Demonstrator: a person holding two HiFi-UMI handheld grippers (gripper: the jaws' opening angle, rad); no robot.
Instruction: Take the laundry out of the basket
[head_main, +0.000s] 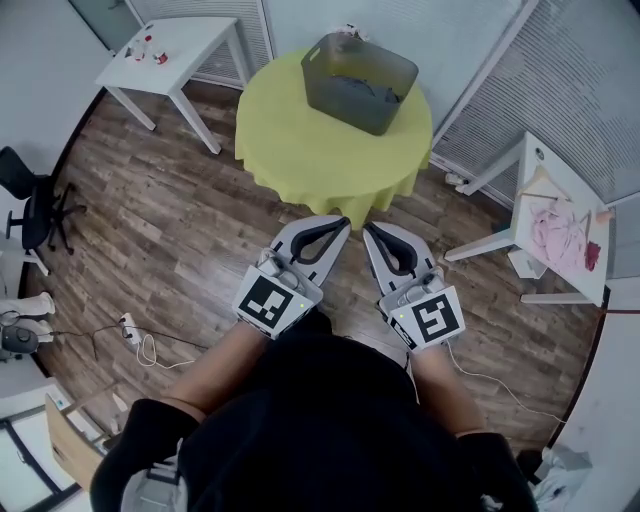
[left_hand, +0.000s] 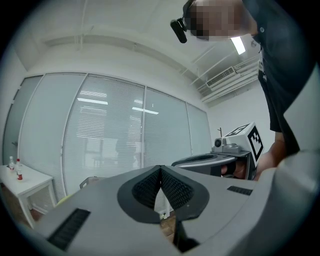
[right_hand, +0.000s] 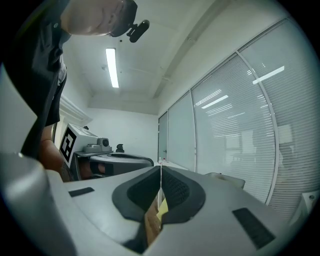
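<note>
A grey laundry basket (head_main: 360, 80) stands on a round table with a yellow cloth (head_main: 300, 150) at the top of the head view. Dark laundry (head_main: 362, 88) lies inside it. Both grippers are held close to the person's body, well short of the table. My left gripper (head_main: 343, 221) is shut with nothing between its pads. My right gripper (head_main: 368, 229) is shut and empty too. In the left gripper view the left gripper's tips (left_hand: 160, 169) meet, and the basket's rim (left_hand: 89, 182) shows low at left. The right gripper's tips (right_hand: 160, 168) also meet.
A white side table (head_main: 175, 55) with small bottles stands at the back left. Another white table (head_main: 560, 215) with a drawing stands at the right. A black office chair (head_main: 30, 200) is at the far left, and cables (head_main: 140, 345) lie on the wooden floor.
</note>
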